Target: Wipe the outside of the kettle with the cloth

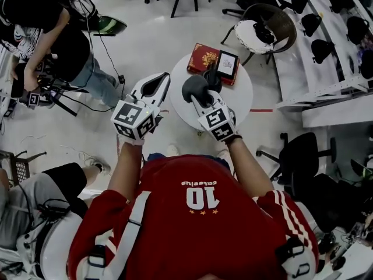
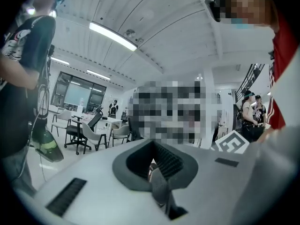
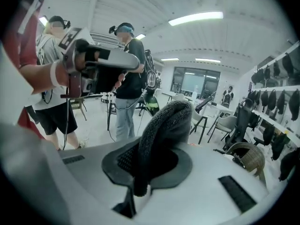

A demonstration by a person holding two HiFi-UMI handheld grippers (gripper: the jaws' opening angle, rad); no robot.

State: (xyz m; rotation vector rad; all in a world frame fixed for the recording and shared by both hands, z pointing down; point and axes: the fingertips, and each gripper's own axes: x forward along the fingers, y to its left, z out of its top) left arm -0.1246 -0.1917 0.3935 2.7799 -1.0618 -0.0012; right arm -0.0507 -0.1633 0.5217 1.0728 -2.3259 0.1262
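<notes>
The right tool [image 3: 140, 175] is clamped on a dark grey cloth [image 3: 165, 125], which loops up out of its jaws (its own view shows the knit weave, the head view only a dark lump). The left tool [image 2: 157, 175] has its jaws together with nothing between them. Only the head view shows what lies below. Both tools are held side by side, with the cloth over the near part of a round white table [image 1: 242, 98]. On the far side, a tablet [image 1: 227, 64] lies on a red book [image 1: 200, 57].
</notes>
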